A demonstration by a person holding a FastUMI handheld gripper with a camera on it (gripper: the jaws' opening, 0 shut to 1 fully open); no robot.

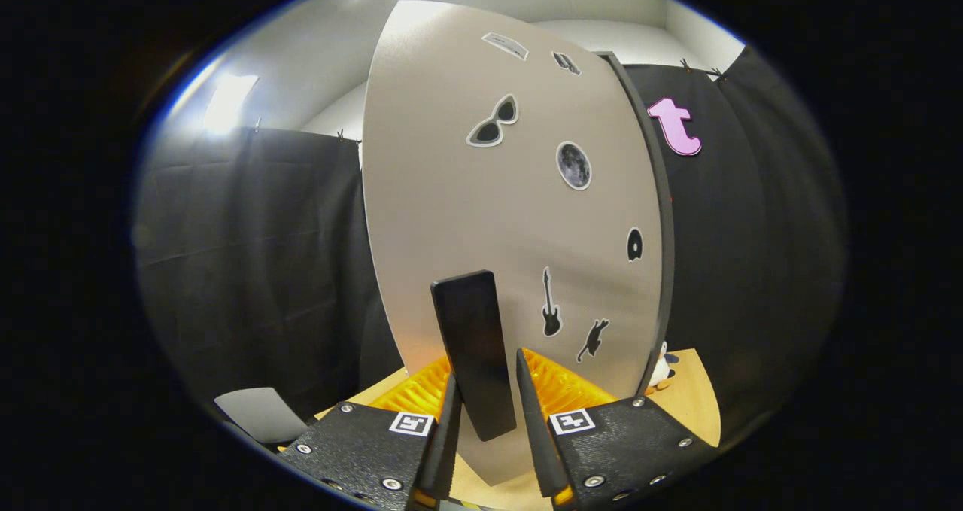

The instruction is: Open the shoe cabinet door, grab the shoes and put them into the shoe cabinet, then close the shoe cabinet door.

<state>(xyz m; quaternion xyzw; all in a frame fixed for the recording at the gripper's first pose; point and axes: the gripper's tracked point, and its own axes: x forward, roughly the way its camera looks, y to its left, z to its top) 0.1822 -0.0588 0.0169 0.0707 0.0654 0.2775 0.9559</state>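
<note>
Off to the left of the claw (485, 390) hangs the black cloth wall (248, 270), with a pale grey flat thing (259, 413) low down beside the left finger; what it is cannot be told. Above the cloth, a white wall with bright light patches (229, 101) shows.

Straight ahead, the cabinet door (466, 195) rises tall and pale, close in front of the claw. A dark, flat upright handle (475, 349) sticks out from its lower part and sits right between the two fingers. The left finger lies against the handle's lower left edge; the right finger stands just beside its right edge, with a thin strip of door showing between them higher up. Whether both press on the handle cannot be told, so the grip is uncertain.

On the door, up and to the right of the handle, are stickers: sunglasses (493, 122), a round moon (573, 165), a guitar (551, 314), a small leaping animal (593, 339), and a small dark disc (634, 244) near the door's dark right edge (662, 217).

Beyond the right finger, a wooden tabletop (696, 398) shows, with a small toy figure (662, 368) at the foot of the door's edge.
</note>
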